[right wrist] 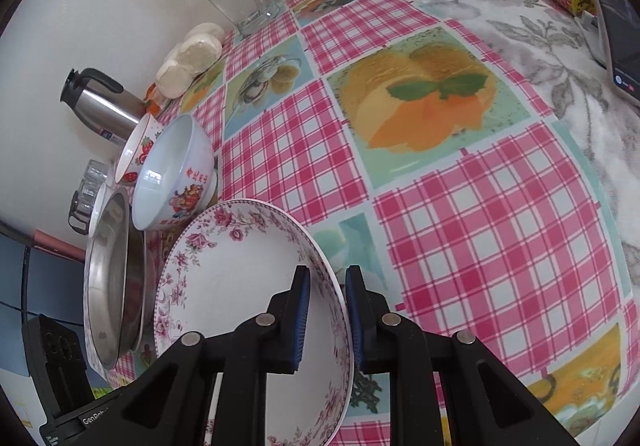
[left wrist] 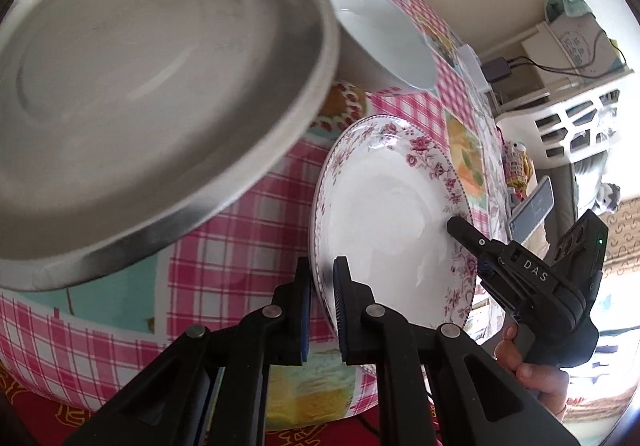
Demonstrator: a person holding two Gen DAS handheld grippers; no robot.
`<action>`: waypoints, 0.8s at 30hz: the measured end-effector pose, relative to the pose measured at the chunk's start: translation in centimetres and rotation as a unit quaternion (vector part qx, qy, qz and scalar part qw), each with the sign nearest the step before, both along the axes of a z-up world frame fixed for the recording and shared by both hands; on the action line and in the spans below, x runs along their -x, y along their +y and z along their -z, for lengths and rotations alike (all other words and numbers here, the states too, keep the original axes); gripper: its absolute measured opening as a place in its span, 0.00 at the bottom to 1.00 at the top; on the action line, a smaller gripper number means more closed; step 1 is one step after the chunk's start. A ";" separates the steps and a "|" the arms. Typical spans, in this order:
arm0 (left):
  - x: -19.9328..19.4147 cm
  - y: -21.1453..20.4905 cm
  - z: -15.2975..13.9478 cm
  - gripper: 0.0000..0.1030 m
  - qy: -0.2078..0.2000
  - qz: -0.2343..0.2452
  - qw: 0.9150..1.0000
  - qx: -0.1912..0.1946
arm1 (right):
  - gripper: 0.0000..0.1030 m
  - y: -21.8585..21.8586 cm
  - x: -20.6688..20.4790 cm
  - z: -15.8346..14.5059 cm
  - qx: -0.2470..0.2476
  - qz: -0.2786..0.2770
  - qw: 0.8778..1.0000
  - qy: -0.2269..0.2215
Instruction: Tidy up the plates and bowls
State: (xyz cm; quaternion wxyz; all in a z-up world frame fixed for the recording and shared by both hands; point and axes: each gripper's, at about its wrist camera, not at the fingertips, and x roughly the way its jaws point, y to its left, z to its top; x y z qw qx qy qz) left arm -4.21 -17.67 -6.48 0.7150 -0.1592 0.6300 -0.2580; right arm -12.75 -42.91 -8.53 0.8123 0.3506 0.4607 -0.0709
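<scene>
Left gripper (left wrist: 322, 310) clamps the floral plate's (left wrist: 384, 206) near rim. Right gripper (right wrist: 327, 320) straddles the opposite rim, pads apparently gripping. Steel pan (left wrist: 132, 86) beyond-left.

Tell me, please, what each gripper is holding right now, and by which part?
Both hold the floral plate by its rim: the left gripper is clamped on one edge, the right gripper on the opposite edge.

"DAS" is printed in white on the right gripper (left wrist: 464, 230) body. "GenRob", cut off, shows on the left gripper's housing. Red characters on the white bowl (right wrist: 176, 174) are illegible.
</scene>
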 end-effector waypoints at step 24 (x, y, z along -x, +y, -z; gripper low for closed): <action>0.4 -0.2 -5.9 0.16 -0.083 0.029 0.993 0.084 | 0.19 -2.4 3.5 -5.0 -0.005 0.050 0.992 -0.113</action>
